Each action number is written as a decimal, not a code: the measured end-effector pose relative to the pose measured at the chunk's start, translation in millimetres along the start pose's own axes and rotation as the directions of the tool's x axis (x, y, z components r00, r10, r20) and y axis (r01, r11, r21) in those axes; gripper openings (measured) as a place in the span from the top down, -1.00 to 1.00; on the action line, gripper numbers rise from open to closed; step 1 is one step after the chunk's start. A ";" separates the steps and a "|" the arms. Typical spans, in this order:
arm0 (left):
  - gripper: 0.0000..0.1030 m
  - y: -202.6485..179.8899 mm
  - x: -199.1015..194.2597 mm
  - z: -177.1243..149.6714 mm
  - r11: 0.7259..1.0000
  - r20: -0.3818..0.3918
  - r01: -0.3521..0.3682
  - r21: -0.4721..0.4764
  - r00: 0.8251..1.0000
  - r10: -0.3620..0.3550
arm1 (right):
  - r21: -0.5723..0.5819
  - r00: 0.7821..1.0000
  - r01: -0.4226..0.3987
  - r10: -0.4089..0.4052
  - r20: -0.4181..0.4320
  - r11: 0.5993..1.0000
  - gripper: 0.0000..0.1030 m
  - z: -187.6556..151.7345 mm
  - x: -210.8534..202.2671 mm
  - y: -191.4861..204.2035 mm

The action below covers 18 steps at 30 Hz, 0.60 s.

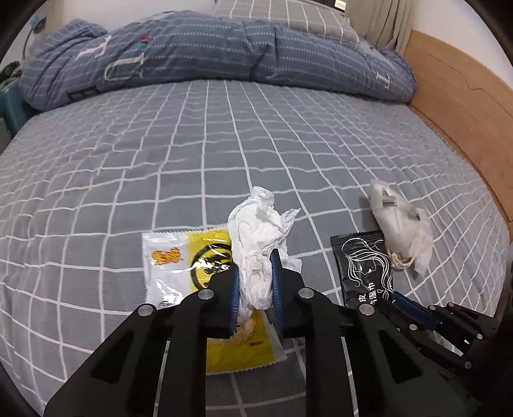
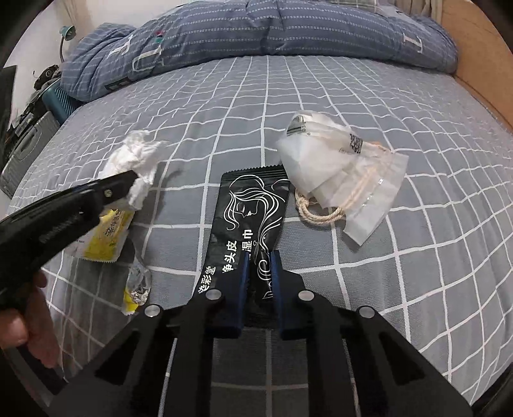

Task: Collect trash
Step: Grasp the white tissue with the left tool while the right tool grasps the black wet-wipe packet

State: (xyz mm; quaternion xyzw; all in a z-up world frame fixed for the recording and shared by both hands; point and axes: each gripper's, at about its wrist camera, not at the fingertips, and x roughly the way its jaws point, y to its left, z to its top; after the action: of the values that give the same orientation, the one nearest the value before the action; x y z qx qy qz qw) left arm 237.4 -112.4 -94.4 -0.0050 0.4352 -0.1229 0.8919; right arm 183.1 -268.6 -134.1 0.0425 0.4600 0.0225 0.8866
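Your left claw (image 1: 255,282) is clamped on the crumpled white tissue (image 1: 259,237), pinched low so the loose upper folds stand free above the blue pads; that grip looks firm enough to carry. Under it the yellow snack wrapper (image 1: 179,259) lies flat on the bed (image 1: 160,154), partly hidden by the claw. Your right claw (image 2: 259,276) is closed on the near end of the black wet-wipe sachet (image 2: 250,211), which lies flat along the sheet, so a lift would likely peel it up lengthwise. Just beside its far corner sits the clear plastic bag (image 2: 346,170) with a cord inside, touching or nearly so, and it may get dragged. A crushed foil scrap (image 2: 138,285) rests near your left hand (image 2: 35,324). The folded duvet (image 2: 256,29) is well apart.
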 end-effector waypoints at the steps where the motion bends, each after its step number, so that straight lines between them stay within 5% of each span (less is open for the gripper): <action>1: 0.68 0.5 -2.8 0.8 1.000 0.003 -0.001 0.000 1.000 0.001 | -0.003 1.000 0.009 -0.009 0.008 1.000 0.59 0.2 -1.3 1.7; 5: 0.68 5.5 -13.9 1.3 1.000 0.017 -0.010 -0.003 1.000 0.010 | 0.002 1.000 0.007 -0.007 0.029 1.000 -0.02 1.1 -3.5 6.5; 18: 0.68 28.7 -23.4 -8.0 0.999 0.005 -0.013 -0.033 1.000 0.014 | 0.009 0.999 0.039 -0.038 -0.025 0.999 -0.15 7.0 24.6 26.1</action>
State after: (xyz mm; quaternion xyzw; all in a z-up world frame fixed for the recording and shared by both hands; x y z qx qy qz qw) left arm 223.5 -78.5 -84.5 -0.0171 0.4350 -0.1097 0.8935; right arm 203.0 -241.1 -147.6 0.0377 0.4720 0.0037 0.8808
